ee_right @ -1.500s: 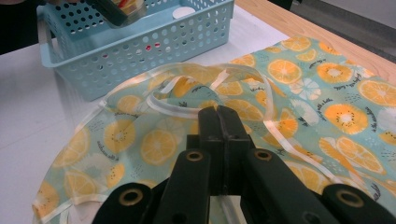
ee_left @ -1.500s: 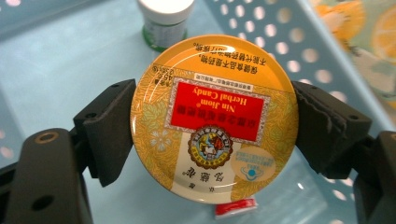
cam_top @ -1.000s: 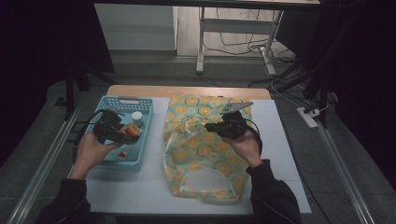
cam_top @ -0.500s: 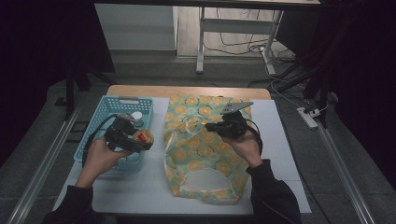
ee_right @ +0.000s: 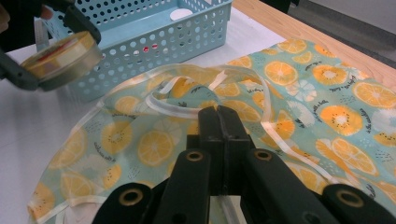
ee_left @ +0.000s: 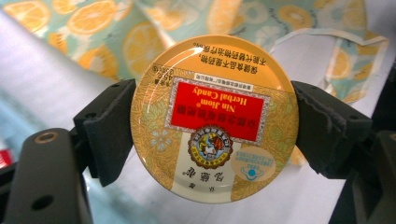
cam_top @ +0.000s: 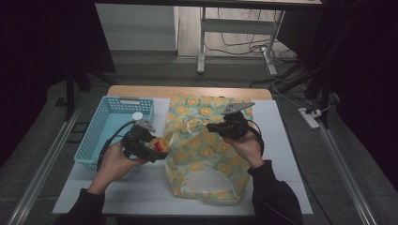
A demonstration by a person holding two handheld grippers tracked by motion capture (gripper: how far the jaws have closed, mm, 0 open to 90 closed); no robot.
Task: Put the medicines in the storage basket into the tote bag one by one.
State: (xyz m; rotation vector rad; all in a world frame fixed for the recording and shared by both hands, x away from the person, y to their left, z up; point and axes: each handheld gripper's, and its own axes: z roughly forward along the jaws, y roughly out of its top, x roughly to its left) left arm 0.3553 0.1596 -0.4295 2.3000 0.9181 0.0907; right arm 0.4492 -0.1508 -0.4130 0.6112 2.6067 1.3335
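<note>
Candy tin (ee_left: 214, 119), round and yellow with a red label, is clamped between the 2 pads of the left gripper (cam_top: 141, 140) and is held above the table, between the blue basket (cam_top: 101, 129) and the orange-print bag (cam_top: 206, 159). A white strap of this bag is pinched by the closed right gripper (ee_right: 222, 116).

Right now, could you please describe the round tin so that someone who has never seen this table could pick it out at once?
Start at the blue basket on the table's left; beside its right wall, the left gripper holds the candy tin between its jaws, next to the orange-print bag. It is a flat round tin with a golden lid and a red label.
</note>
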